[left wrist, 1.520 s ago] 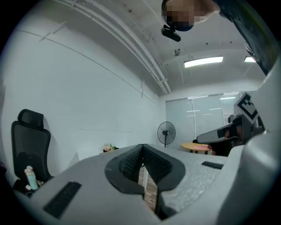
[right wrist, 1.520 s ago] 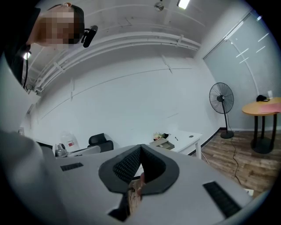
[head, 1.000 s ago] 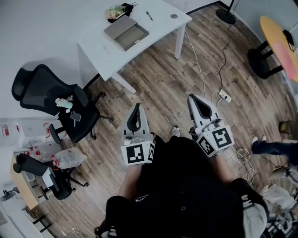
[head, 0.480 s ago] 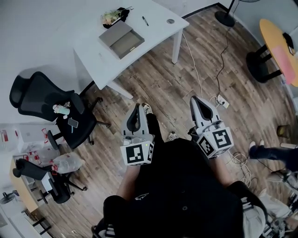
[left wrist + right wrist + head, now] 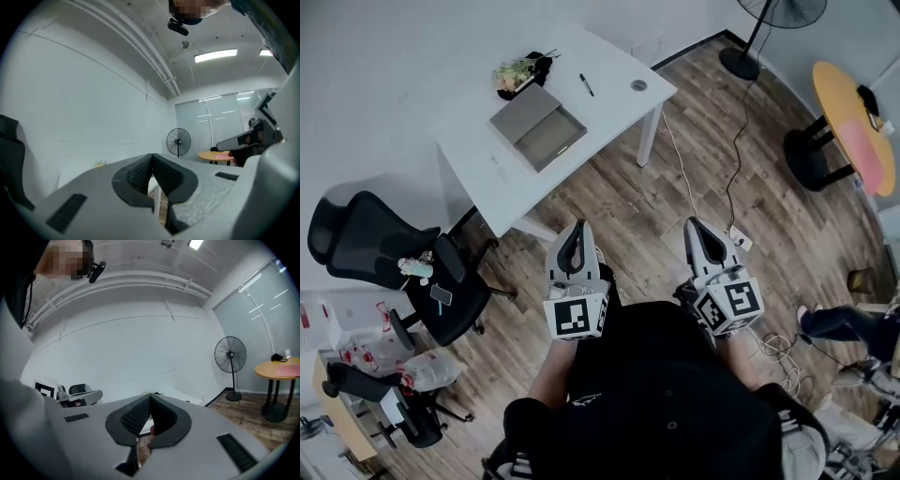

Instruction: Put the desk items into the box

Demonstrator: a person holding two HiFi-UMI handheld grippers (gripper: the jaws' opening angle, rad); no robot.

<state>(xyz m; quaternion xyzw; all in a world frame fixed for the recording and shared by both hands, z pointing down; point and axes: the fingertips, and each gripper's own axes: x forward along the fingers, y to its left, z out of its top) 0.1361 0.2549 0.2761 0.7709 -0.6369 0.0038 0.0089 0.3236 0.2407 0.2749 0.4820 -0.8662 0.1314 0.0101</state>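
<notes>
The desk (image 5: 614, 80) now lies nearer, yet well apart from the left claw (image 5: 576, 228) and right claw (image 5: 695, 226), both shut and empty; box (image 5: 539, 128) and pen (image 5: 586, 84) rest on it, so I advise closing in and opening one claw before reaching.

Desk (image 5: 619, 105): box (image 5: 537, 127) on it, flowers (image 5: 516, 73) behind the box, pen (image 5: 586, 84) and small disc (image 5: 638, 85) to its right. Chair (image 5: 366, 244) left of desk. Round table (image 5: 844, 103) far right.

Left gripper (image 5: 151, 159): jaws meet at the tips, nothing between them. Beyond: white wall (image 5: 84, 108), fan (image 5: 178, 140), round table (image 5: 214, 155).
</notes>
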